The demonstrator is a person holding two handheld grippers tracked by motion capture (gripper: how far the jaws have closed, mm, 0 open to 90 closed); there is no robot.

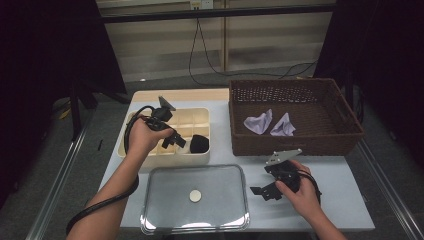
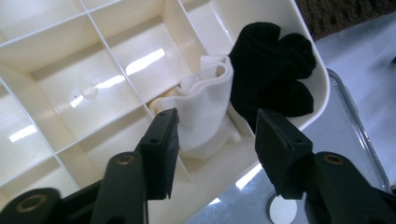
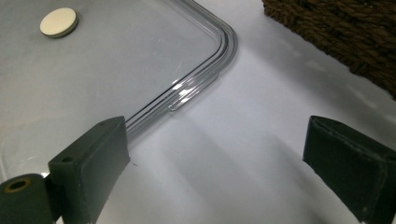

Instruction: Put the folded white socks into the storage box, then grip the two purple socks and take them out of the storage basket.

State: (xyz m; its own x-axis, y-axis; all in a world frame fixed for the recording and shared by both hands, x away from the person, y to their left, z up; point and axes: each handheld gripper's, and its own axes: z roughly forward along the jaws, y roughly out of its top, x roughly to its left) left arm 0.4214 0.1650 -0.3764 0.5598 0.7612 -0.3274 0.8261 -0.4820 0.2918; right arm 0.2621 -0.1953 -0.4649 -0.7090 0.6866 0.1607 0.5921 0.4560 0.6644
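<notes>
- Left gripper hangs over the cream divided box, jaws parted with nothing between them.
- White sock lies in a compartment near the box's corner, black sock in the cell beside it.
- Right gripper rests near the clear lid, jaws spread wide.

A pale table carries three things side by side. At its far left stands a cream divided box, its compartments mostly bare (a white sock and a black sock sit in neighbouring cells at its near right corner). At the far right stands a brown wicker basket, well apart from the box. Near the front edge lies a clear lid with a round cream knob at its middle, just in front of the box.
</notes>
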